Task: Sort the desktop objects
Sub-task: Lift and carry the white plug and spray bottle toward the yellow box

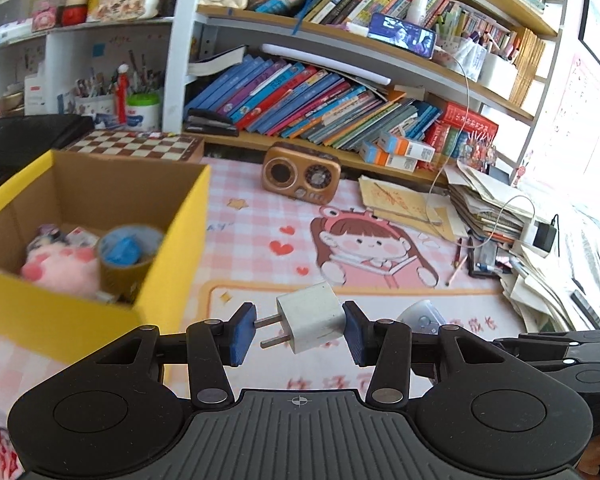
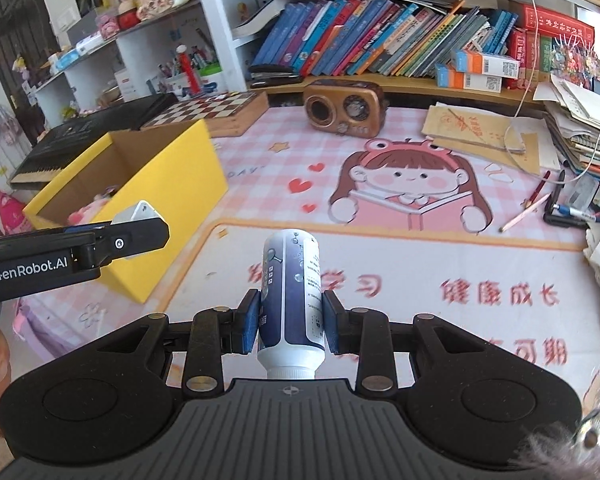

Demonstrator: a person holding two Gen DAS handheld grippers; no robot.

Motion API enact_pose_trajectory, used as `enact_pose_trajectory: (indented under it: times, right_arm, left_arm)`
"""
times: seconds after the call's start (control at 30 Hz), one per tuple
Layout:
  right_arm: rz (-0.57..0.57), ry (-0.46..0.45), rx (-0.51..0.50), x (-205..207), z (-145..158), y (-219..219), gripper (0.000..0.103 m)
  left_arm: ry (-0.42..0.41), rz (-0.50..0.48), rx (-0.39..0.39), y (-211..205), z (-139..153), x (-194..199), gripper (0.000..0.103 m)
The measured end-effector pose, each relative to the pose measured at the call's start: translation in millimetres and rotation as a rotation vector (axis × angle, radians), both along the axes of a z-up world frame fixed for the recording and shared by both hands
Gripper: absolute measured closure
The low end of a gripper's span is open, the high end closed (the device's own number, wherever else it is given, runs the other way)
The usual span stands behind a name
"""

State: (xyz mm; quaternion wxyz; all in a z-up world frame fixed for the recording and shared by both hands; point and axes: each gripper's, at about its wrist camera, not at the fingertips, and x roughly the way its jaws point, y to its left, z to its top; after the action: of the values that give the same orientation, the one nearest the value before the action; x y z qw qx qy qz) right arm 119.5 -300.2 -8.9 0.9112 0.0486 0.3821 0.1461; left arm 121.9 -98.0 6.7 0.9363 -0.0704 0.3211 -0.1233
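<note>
Reading "GenRobot.AI" – the left claw (image 1: 300, 330) pinches a white plug (image 1: 310, 322) beside the yellow box (image 1: 172, 256); the right claw (image 2: 289, 322) grips a bottle (image 2: 291, 292) above the tabletop (image 2: 440, 252), its label too blurred to read.

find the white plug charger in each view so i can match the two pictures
Left wrist view: white plug charger sits bottom centre, clamped between the left gripper jaws, prongs pointing left.
Right wrist view: only a corner of it shows at the left edge, above the other gripper's black arm, in front of the yellow box.
Shared landmark: the brown retro radio at the back of the pink mat.
</note>
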Motion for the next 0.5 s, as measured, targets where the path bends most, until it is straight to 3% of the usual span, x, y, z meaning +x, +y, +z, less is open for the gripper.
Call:
enact_pose_trajectory:
  times: [0.5]
  right_arm:
    - [0.046,0.014,0.015,-74,-4,89,0.073]
  left_arm:
    - [0.006,0.036,-0.003,83,-3,-79,0.058]
